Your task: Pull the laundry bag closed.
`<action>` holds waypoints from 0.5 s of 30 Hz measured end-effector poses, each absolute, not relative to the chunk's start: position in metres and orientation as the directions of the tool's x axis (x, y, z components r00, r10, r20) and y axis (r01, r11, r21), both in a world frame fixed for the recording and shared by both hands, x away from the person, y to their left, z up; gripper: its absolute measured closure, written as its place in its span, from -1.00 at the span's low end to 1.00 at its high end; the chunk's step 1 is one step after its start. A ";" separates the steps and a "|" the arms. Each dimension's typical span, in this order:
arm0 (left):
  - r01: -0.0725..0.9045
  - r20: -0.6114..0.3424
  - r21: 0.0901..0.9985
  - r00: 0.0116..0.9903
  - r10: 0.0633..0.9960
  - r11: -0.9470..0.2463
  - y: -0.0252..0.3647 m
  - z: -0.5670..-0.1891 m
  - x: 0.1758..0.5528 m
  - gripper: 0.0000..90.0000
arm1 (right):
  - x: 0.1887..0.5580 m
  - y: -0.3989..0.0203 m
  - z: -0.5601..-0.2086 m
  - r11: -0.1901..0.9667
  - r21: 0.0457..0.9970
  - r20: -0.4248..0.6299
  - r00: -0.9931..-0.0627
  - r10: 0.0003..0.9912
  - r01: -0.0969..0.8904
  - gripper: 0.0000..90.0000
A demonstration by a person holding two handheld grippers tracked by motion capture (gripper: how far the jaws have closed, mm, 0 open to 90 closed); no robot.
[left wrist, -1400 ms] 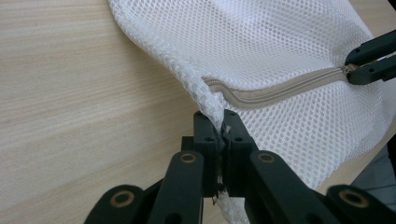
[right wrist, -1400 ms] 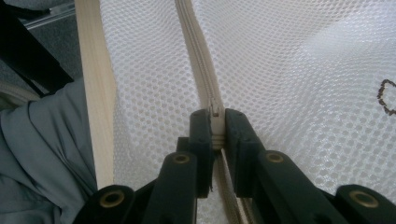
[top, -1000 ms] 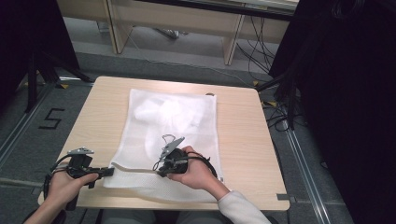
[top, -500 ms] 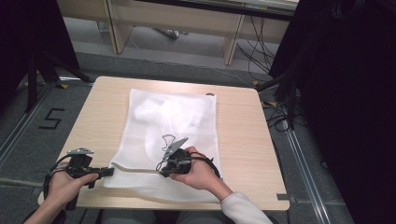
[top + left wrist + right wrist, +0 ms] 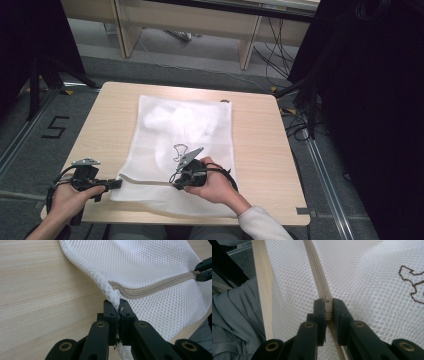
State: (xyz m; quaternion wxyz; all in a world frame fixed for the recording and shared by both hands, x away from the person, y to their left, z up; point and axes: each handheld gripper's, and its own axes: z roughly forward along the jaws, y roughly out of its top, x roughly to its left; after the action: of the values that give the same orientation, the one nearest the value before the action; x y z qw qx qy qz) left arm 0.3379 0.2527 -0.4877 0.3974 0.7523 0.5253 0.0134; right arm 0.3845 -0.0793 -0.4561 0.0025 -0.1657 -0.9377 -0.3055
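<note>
L gripper (image 5: 117, 315) pinches the corner of the flat white mesh laundry bag (image 5: 185, 145) on the pale wood table (image 5: 255, 150). R gripper (image 5: 327, 311), well to its right, is clamped on the beige zipper (image 5: 152, 287) pull. Judging by slider pos, approx half the zip run looks done, rest of the near edge left.

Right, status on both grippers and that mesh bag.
Left gripper shut on mesh bag corner. Right gripper shut on zipper pull. Bag flat on table, nothing blocking.
</note>
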 end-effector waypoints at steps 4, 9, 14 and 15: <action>0.779 -0.396 0.612 0.452 0.799 -0.136 0.253 -0.488 0.338 0.91 | 0.385 -0.081 -0.456 0.763 0.566 0.102 -0.945 0.310 0.311 0.84; 0.779 -0.397 0.613 0.447 0.802 -0.131 0.253 -0.488 0.338 0.91 | 0.384 -0.082 -0.455 0.759 0.570 0.107 -0.944 0.312 0.315 0.84; 0.779 -0.397 0.613 0.448 0.801 -0.132 0.253 -0.488 0.338 0.91 | 0.384 -0.086 -0.455 0.758 0.562 0.110 -0.938 0.328 0.331 0.84; 0.779 -0.396 0.613 0.447 0.802 -0.132 0.253 -0.488 0.338 0.91 | 0.385 -0.087 -0.455 0.760 0.566 0.108 -0.942 0.318 0.321 0.84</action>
State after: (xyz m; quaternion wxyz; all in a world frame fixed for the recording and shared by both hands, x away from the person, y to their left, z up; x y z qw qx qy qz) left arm 0.3378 0.2528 -0.4876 0.3972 0.7523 0.5254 0.0144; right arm 0.3847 -0.0869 -0.4547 0.0029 -0.1702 -0.9380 -0.3020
